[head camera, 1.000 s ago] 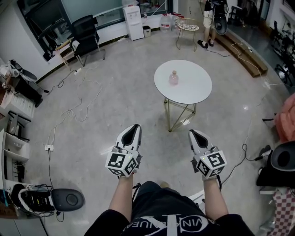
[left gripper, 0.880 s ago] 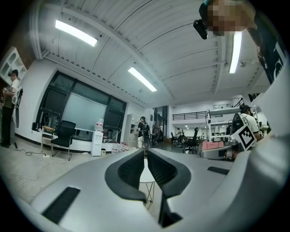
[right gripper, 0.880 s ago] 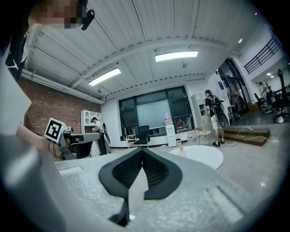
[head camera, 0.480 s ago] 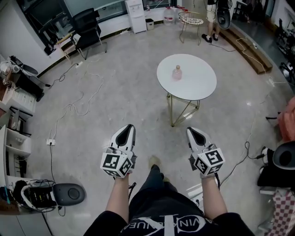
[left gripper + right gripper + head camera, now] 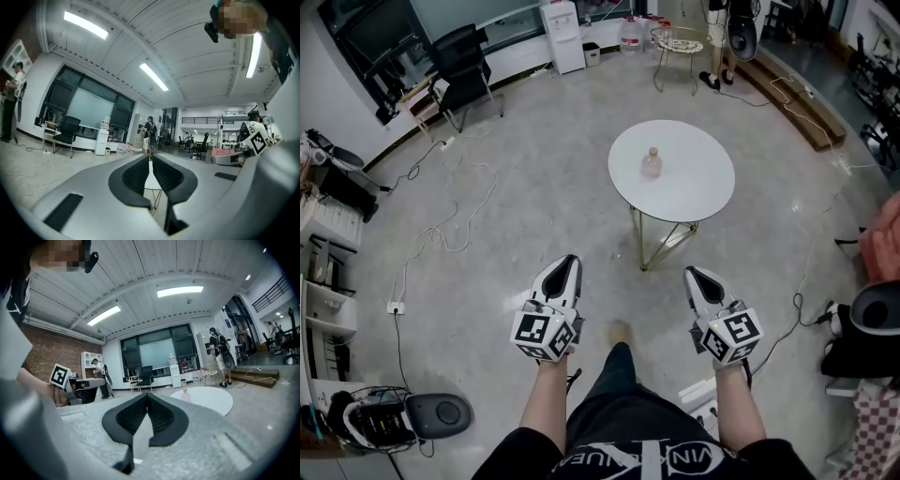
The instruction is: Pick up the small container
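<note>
a: since both sets of jaws look pressed together, is anything picked up yet?

b: no. the left gripper (image 5: pixel 569 261) and the right gripper (image 5: pixel 693 273) are each closed tight on nothing. each gripper view shows the pads meeting with only air between them.

a: where's the thing to grab?

b: the small pale-pink translucent bottle-shaped container (image 5: pixel 651 163) stands upright on the round white table with thin gold wire legs (image 5: pixel 698 192), a little left of the top's middle. it's well apart from both grippers, which hang low in front of the person over the grey polished floor (image 5: pixel 534 216).

a: so how far along is this?

b: barely begun, i'd judge. nothing is reached or gripped. what's left is to close the gap to the table, spread one gripper's jaws, bring them around the container, pinch and lift.

a: which gripper?

b: the right gripper view has the container just right of its tips, so perhaps that one, but that's a guess.
</note>
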